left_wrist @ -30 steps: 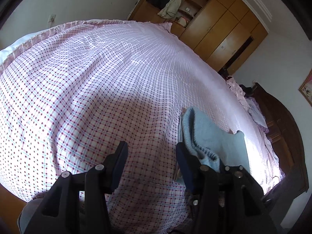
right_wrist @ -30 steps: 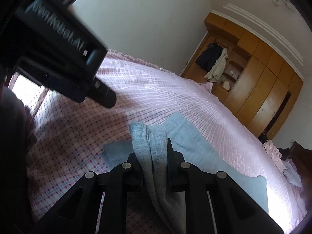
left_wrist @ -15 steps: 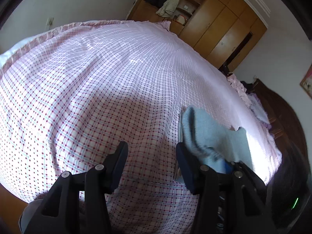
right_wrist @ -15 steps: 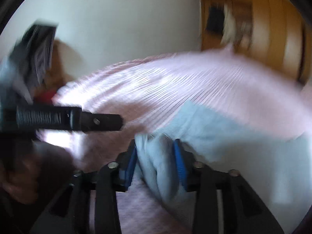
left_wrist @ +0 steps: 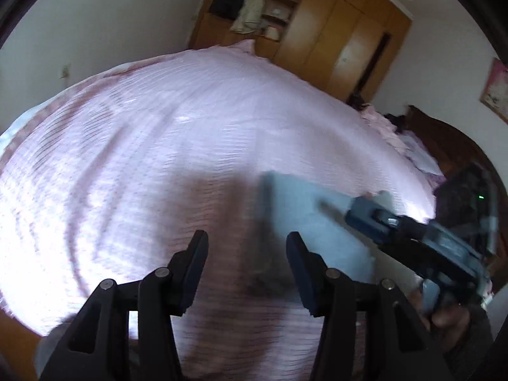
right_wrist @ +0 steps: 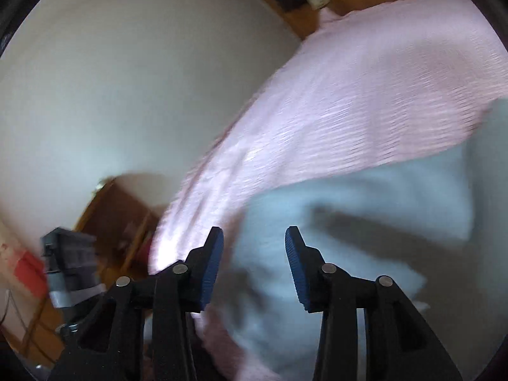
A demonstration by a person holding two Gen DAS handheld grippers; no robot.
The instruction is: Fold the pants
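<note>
The light blue pants (left_wrist: 312, 219) lie flat on the pink checked bedspread (left_wrist: 177, 146). In the right wrist view they (right_wrist: 365, 222) spread under and ahead of my right gripper (right_wrist: 254, 257), which is open and empty just above them. My left gripper (left_wrist: 246, 260) is open and empty over the bedspread, just left of the pants' edge. The right gripper also shows in the left wrist view (left_wrist: 365, 212), over the pants. Both views are motion-blurred.
A wooden wardrobe (left_wrist: 320, 35) with hanging clothes stands beyond the bed's far end. A dark wooden headboard (left_wrist: 444, 146) and pink bedding are at the right. A wooden bedside cabinet (right_wrist: 117, 212) stands by the white wall.
My right gripper has let go of the bunched pants and opened; the pants now lie flat on the bed. The right gripper swung round. My left gripper stayed open and shifted a little.
</note>
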